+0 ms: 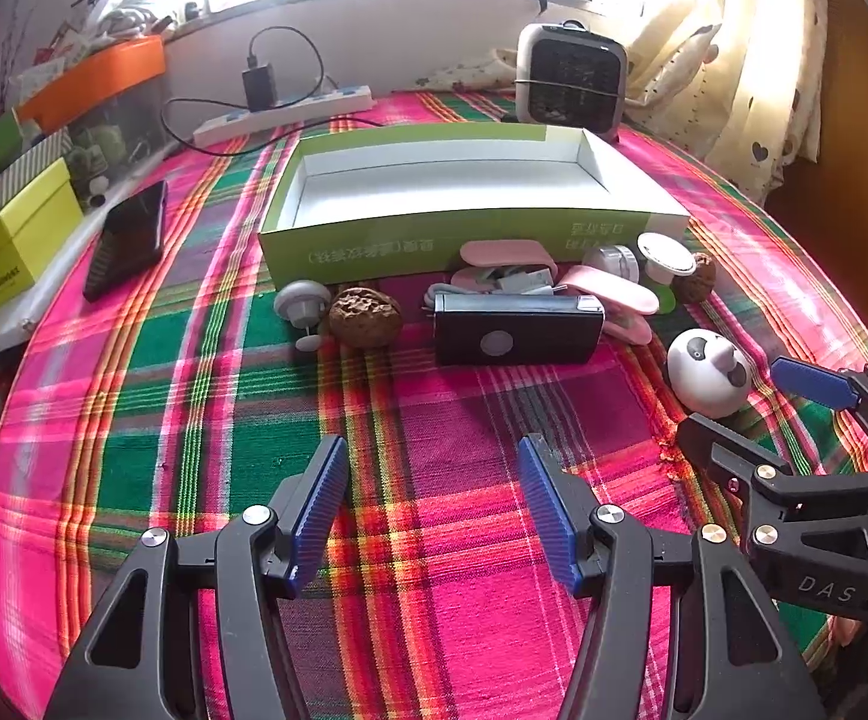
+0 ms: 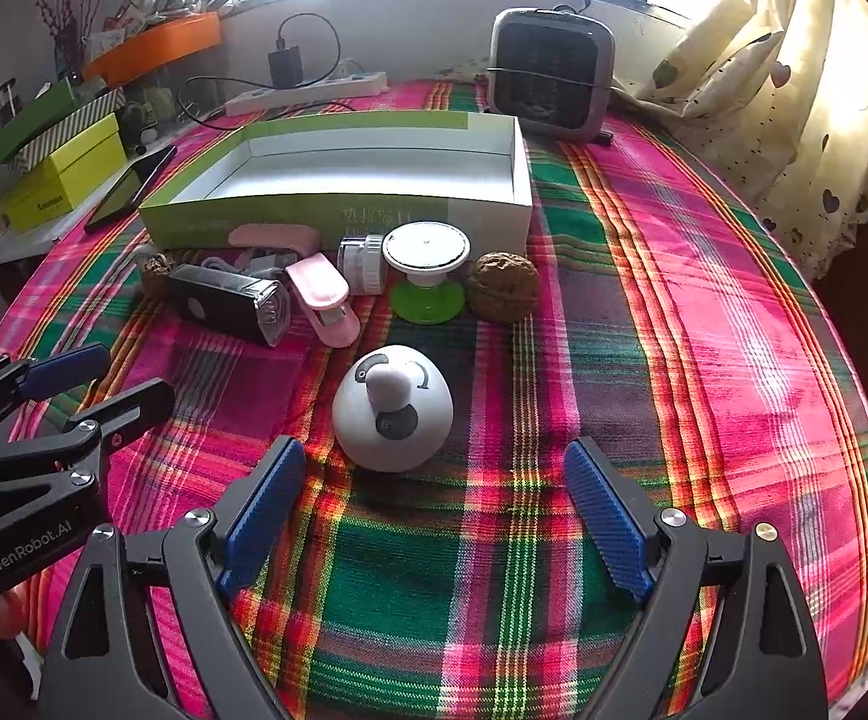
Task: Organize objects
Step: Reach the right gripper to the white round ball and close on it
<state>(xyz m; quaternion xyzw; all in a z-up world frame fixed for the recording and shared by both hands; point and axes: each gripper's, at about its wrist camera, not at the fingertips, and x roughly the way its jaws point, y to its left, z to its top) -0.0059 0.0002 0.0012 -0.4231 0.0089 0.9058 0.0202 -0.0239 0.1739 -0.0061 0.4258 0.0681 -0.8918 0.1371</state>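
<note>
Both grippers, left gripper [image 1: 434, 510] and right gripper [image 2: 434, 516], low over plaid cloth [image 2: 643, 300], jaws wide, empty, panda toy [image 2: 393, 408] just ahead.

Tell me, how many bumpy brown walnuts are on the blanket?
2. One walnut lies left of the black box; the other walnut sits right of the green stand. More could hide behind things.

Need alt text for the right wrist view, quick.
The open right gripper hovers just short of a white panda-faced dome on a plaid cloth. Behind it, small items lie before an empty green box; the open left gripper shows at left.
</note>
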